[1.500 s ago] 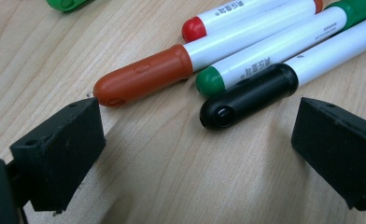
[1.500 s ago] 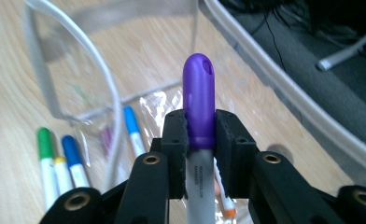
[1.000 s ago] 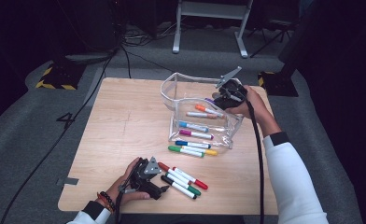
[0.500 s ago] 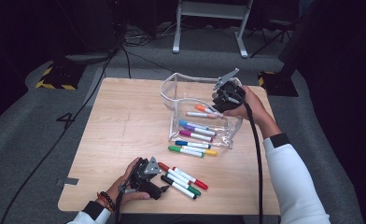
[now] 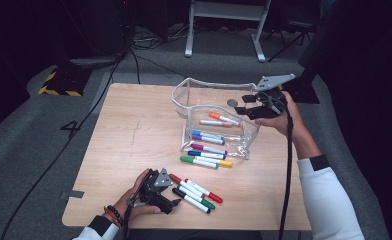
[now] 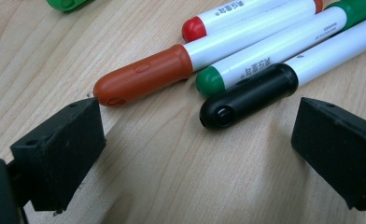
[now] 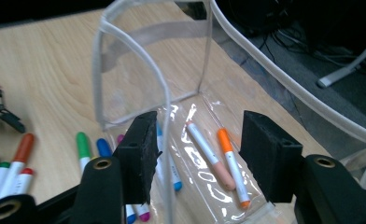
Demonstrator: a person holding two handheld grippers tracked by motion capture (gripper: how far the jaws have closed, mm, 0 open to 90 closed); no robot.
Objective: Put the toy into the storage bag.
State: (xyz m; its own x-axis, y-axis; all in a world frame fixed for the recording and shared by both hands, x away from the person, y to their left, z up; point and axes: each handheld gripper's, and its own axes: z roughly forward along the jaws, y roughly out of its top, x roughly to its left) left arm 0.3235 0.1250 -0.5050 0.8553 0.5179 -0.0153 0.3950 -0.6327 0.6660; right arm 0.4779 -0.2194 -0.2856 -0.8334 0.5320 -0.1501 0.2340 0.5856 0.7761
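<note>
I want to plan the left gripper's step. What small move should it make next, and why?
Probably ease the left gripper forward a little and close on the black marker. Its jaws stand open on either side of that marker's cap end, which lies nearest, and the clear pouch already holds several markers.

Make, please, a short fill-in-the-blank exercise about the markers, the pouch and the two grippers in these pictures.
1. The left gripper has its jaws ___ near the black-capped marker.
2. The orange-capped marker lies ___ the clear pouch.
3. The table is made of ___.

Missing words: open; inside; wood
</note>
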